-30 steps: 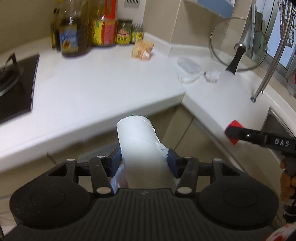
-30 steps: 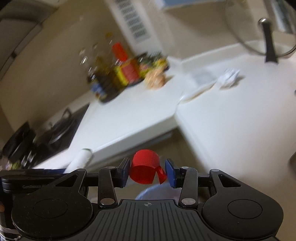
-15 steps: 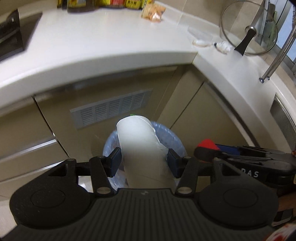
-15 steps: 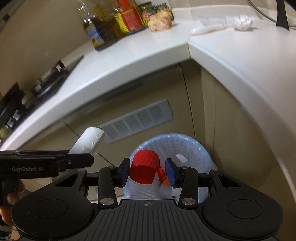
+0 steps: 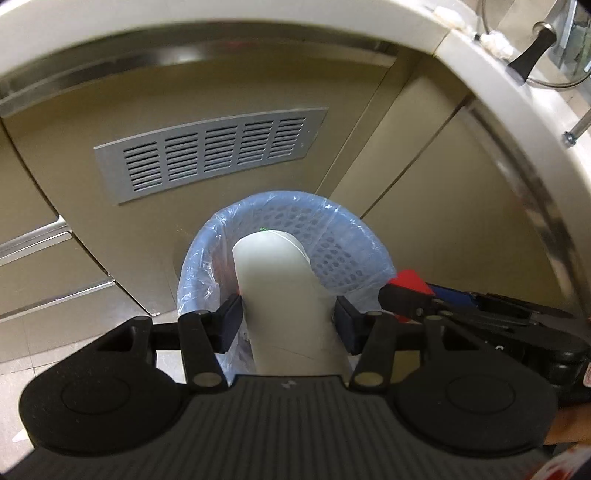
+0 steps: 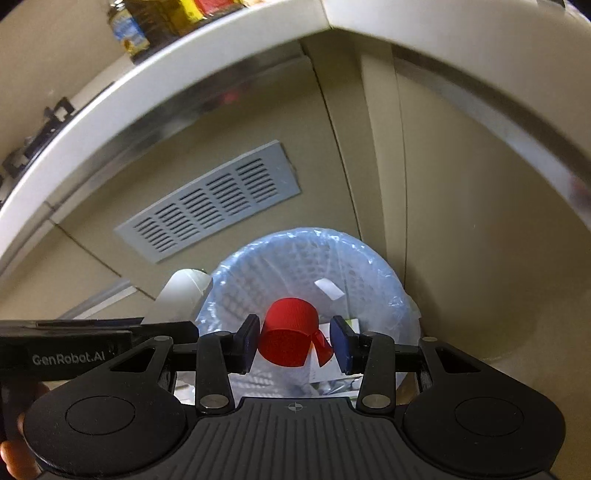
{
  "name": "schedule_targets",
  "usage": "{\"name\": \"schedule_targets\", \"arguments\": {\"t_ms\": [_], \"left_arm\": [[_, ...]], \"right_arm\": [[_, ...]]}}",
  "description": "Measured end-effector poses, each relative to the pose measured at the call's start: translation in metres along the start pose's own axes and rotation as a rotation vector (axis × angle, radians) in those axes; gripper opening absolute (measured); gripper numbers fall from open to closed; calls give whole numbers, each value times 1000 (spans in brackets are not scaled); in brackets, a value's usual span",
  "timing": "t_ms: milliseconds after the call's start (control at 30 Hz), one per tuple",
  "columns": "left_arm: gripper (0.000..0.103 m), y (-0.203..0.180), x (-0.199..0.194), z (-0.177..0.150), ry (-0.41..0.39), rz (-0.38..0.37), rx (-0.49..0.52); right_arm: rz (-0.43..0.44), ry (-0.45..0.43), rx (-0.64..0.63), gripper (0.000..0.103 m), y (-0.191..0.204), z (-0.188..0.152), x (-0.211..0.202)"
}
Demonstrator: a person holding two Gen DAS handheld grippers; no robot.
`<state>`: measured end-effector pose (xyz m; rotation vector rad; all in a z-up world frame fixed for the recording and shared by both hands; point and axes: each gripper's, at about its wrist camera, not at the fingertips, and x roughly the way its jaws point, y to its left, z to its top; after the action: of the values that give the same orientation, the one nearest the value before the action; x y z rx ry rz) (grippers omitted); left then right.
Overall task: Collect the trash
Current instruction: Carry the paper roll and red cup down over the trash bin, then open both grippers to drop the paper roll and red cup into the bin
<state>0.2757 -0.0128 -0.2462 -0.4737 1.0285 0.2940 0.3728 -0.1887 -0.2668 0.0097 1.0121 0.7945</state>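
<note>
My left gripper (image 5: 288, 325) is shut on a white paper cup (image 5: 280, 291), whose far end hangs over the mouth of a blue mesh waste basket (image 5: 343, 236) lined with a clear bag. My right gripper (image 6: 293, 341) is shut on a red bottle cap (image 6: 288, 338) with a torn ring, held above the same waste basket (image 6: 295, 258). From the right wrist view the white paper cup (image 6: 181, 295) and left gripper body show at the basket's left rim. From the left wrist view the red bottle cap (image 5: 410, 278) peeks out at the basket's right rim. Scraps of paper lie inside the basket.
The basket stands on the floor in the corner of beige cabinets with a grey vent grille (image 5: 210, 151). The white countertop edge (image 5: 517, 96) curves overhead. Oil bottles (image 6: 127, 29) and jars stand on it; a glass pan lid (image 5: 535, 55) leans at the right.
Both grippers have dropped from counter height to just above the basket, which has come into view and grown large. The cup and the cap stay gripped as before.
</note>
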Motion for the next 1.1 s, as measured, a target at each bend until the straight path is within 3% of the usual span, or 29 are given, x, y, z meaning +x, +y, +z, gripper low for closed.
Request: {"name": "schedule_targets", "arguments": {"t_ms": [433, 467, 733, 1100], "left_arm": [[51, 3, 56, 0, 65, 36, -14], [47, 2, 58, 0, 64, 42, -11], [51, -1, 63, 3, 53, 59, 25], [50, 7, 42, 9, 43, 66, -3]], "right_arm": [[-34, 17, 35, 42, -19, 9, 35], [-34, 19, 38, 42, -20, 10, 36], [-39, 26, 62, 42, -28, 13, 39], [-25, 37, 56, 42, -20, 11, 35]]}}
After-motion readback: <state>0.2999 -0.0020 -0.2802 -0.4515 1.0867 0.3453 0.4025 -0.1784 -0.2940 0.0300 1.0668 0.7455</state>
